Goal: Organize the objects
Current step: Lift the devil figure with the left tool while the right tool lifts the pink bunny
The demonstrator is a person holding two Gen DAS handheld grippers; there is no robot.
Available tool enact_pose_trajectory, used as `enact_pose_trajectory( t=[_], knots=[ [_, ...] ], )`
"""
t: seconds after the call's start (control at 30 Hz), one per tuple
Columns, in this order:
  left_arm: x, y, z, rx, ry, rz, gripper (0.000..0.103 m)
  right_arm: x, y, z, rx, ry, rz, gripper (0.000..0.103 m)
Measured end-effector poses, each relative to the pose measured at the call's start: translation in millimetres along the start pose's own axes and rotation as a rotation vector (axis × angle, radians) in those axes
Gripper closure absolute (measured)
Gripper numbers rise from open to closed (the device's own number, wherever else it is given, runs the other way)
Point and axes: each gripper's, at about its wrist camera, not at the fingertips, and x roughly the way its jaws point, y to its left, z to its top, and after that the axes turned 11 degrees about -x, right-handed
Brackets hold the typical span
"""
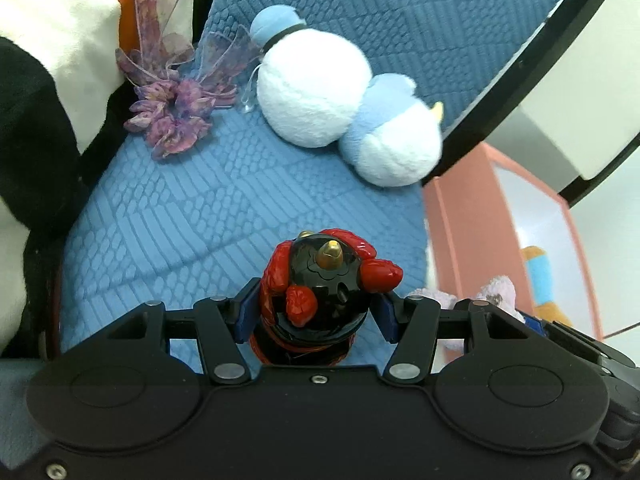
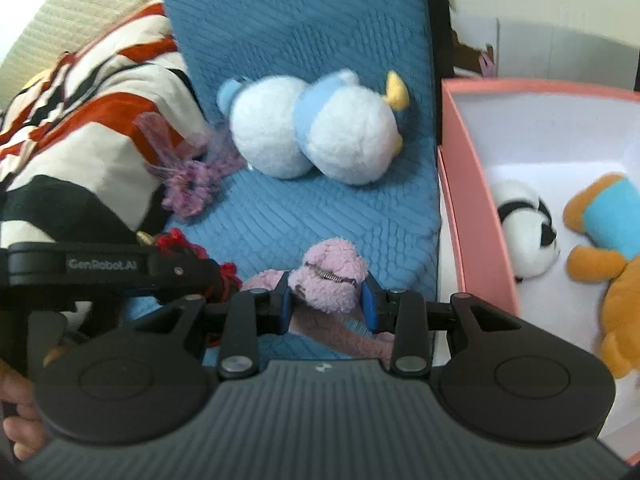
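Here the pink plush (image 2: 328,280) sits near the blue cushion (image 2: 304,208) edge, beside the pink box (image 2: 476,216).

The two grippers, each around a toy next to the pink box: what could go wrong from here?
1. The left gripper and right gripper work very close together, so they may collide.
2. The black and red figure is hard and glossy; it might slip from the pads.
3. The pink plush has limbs trailing below, which could catch on the pink box wall.
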Motion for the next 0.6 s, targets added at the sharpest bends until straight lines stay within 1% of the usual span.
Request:
enact_pose_trajectory(
  t=[0.23, 0.4, 0.6],
  knots=[
    [-38.3, -21.7, -6.3, 0.020, -0.027, -0.030, 0.049, -44.1, -3.2, 10.6, 0.010, -0.042, -0.001, 0.066],
    [-65.9, -37.7, -5.4, -0.002, -0.023, -0.092, 0.049, -74.3, -10.7, 19.3, 0.037, -0.073, 0.006, 0.066],
    [-93.3, -67.6, -7.6, 0.017, -0.048, -0.122, 0.049, -109.4, -19.6, 31.8, 0.045, -0.115, -0.002, 0.066]
  ],
)
